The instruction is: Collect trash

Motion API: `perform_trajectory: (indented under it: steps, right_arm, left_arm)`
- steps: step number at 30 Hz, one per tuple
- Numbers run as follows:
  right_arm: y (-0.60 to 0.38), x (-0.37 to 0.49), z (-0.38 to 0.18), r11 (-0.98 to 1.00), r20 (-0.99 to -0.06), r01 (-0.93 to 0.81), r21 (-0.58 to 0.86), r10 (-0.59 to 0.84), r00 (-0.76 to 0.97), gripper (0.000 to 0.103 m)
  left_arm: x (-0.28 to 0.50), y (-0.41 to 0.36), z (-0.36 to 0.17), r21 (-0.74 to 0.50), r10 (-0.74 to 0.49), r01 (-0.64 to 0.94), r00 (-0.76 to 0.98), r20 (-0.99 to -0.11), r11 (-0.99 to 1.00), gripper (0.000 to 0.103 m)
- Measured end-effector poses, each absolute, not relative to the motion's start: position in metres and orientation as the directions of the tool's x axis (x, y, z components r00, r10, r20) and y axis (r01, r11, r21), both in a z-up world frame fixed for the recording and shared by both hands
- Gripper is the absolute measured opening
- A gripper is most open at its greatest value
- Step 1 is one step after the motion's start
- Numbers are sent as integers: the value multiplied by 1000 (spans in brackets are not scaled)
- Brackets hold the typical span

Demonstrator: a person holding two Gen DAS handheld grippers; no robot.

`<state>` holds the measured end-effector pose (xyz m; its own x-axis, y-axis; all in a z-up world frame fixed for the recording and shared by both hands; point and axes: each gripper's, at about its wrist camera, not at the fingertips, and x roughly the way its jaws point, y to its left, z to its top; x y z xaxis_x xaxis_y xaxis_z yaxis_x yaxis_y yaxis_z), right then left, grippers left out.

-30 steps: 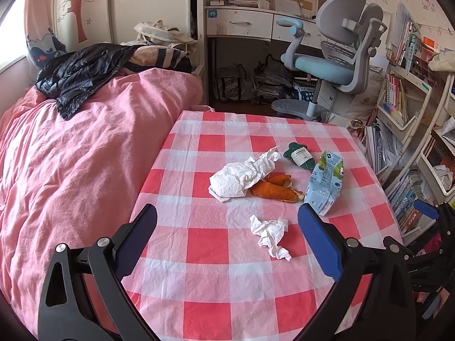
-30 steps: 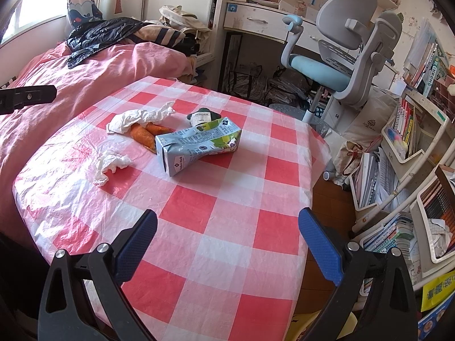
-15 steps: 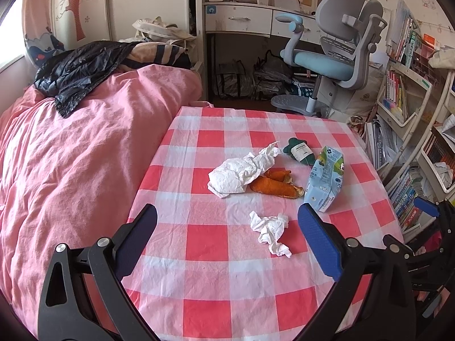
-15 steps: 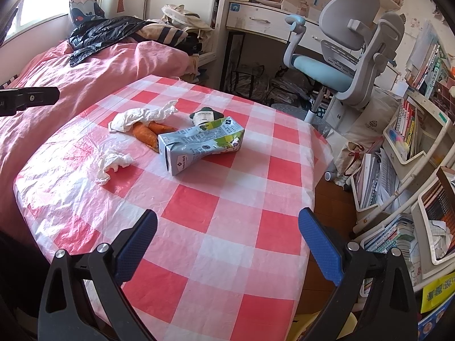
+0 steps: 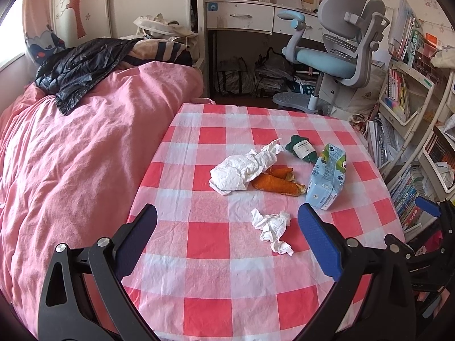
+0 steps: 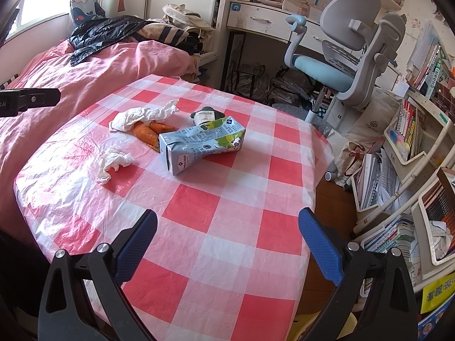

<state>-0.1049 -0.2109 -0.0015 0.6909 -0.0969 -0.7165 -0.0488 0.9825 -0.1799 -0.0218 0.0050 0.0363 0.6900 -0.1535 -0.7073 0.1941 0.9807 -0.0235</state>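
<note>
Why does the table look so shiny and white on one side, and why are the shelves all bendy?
Right wrist view: window light glares off the plastic tablecloth near the small crumpled tissue. Left wrist view: almost no glare there. Both views: the fisheye lens bends the bookshelves at the edges.

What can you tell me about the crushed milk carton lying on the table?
The milk carton is a light blue paper box with green print and a cow picture. It is empty-looking, dented in the middle, and lies on its side on the checked tablecloth. The orange peel sits right against its bottom end; the dark green pouch sits just behind it. Neither gripper touches it.
</note>
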Motion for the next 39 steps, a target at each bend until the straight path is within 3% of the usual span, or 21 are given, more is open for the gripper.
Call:
perform_trajectory:
  steps: [39]
  right_arm:
    - [-212, -105, -1, 982, -717, -53, -180, -94, 691, 95]
  left_arm:
    - [-20, 7, 36, -20, -144, 186, 685, -714, 982, 96]
